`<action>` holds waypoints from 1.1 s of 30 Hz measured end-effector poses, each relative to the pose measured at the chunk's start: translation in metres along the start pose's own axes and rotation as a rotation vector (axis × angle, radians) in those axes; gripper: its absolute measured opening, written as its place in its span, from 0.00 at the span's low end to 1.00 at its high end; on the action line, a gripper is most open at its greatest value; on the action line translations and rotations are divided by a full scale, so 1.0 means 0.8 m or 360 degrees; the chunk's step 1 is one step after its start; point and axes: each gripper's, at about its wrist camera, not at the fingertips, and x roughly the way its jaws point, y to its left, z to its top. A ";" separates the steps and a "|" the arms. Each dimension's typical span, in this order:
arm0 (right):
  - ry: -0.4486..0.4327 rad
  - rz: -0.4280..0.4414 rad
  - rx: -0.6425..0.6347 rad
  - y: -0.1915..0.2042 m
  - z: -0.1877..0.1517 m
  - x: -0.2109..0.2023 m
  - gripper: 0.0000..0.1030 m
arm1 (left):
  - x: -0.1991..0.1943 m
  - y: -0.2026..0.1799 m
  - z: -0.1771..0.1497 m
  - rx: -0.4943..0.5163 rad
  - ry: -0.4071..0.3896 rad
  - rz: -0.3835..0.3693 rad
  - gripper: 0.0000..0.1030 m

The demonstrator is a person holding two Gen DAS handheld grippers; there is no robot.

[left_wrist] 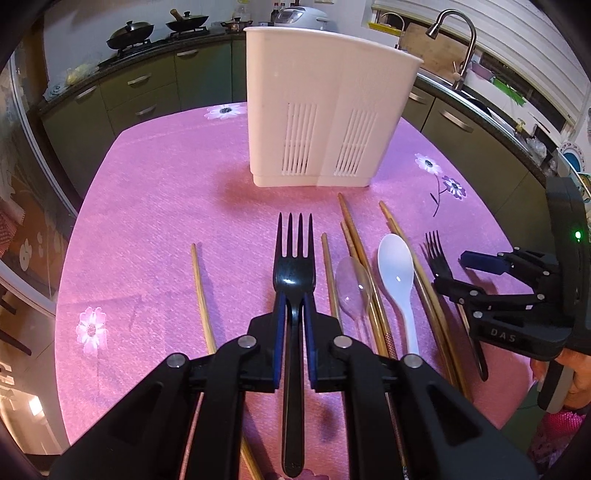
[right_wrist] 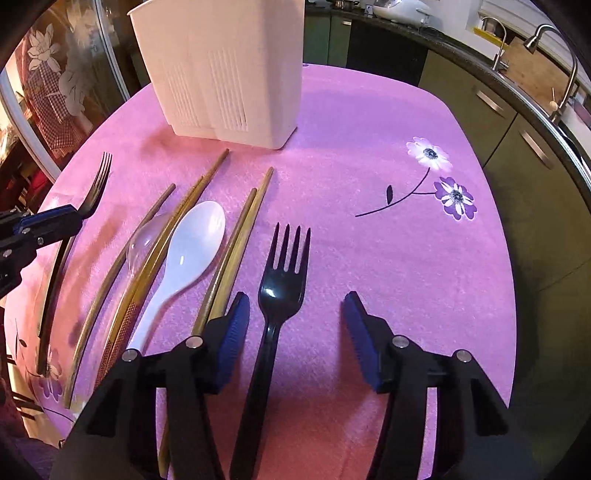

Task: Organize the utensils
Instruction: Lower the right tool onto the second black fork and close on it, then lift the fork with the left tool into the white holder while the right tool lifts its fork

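Observation:
My left gripper (left_wrist: 294, 299) is shut on the neck of a black plastic fork (left_wrist: 294, 258), tines pointing away toward the white slotted utensil holder (left_wrist: 325, 110). This fork seems slightly off the pink cloth. From the right wrist view the same gripper (right_wrist: 74, 218) and its fork (right_wrist: 96, 188) sit at the far left. My right gripper (right_wrist: 295, 299) is open, its blue pads (right_wrist: 232, 332) straddling a second black fork (right_wrist: 282, 273) that lies flat on the cloth; neither pad touches it. A white spoon (right_wrist: 195, 240), a clear spoon (right_wrist: 146, 236) and several wooden chopsticks (right_wrist: 240, 236) lie between the two forks.
The holder (right_wrist: 221, 66) stands upright at the table's far side. The pink flowered tablecloth (left_wrist: 166, 203) covers a round table. Beyond are green kitchen cabinets (left_wrist: 140, 96), a stove with woks (left_wrist: 129, 33) and a sink faucet (left_wrist: 465, 44). A hand (left_wrist: 576, 373) holds the right gripper (left_wrist: 452, 271).

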 end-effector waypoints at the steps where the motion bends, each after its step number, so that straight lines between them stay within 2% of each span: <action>1: 0.0005 0.0013 0.0006 0.001 0.002 0.003 0.52 | 0.000 0.000 0.001 0.0002 -0.0001 -0.0007 0.09; 5: 0.0008 0.0035 -0.0002 0.000 0.020 0.014 0.51 | 0.000 -0.004 0.001 0.0014 -0.0010 -0.0026 0.09; 7: -0.0008 0.0042 -0.0013 0.003 0.024 0.014 0.32 | -0.001 -0.005 0.001 0.0017 -0.0014 -0.0028 0.09; 8: -0.0006 0.0059 -0.0011 0.004 0.026 0.013 0.25 | -0.002 -0.005 0.000 0.0017 -0.0017 -0.0029 0.09; 13: -0.0007 0.0030 -0.0034 0.011 0.028 0.011 0.24 | -0.007 -0.004 0.001 0.0015 -0.0032 -0.0025 0.09; 20: -0.0246 0.0115 0.0079 -0.006 0.027 -0.043 0.24 | -0.026 -0.001 0.015 0.0016 -0.0090 -0.0057 0.09; 24: -0.0389 0.0154 0.0153 -0.019 0.029 -0.078 0.24 | -0.055 0.000 0.044 0.0035 -0.0187 -0.0088 0.09; 28: -0.0472 0.0175 0.0183 -0.024 0.033 -0.103 0.24 | -0.093 -0.004 0.083 0.0053 -0.0324 -0.0124 0.09; 33: -0.0537 0.0193 0.0187 -0.027 0.039 -0.125 0.24 | -0.146 -0.013 0.142 0.0074 -0.0614 -0.0104 0.09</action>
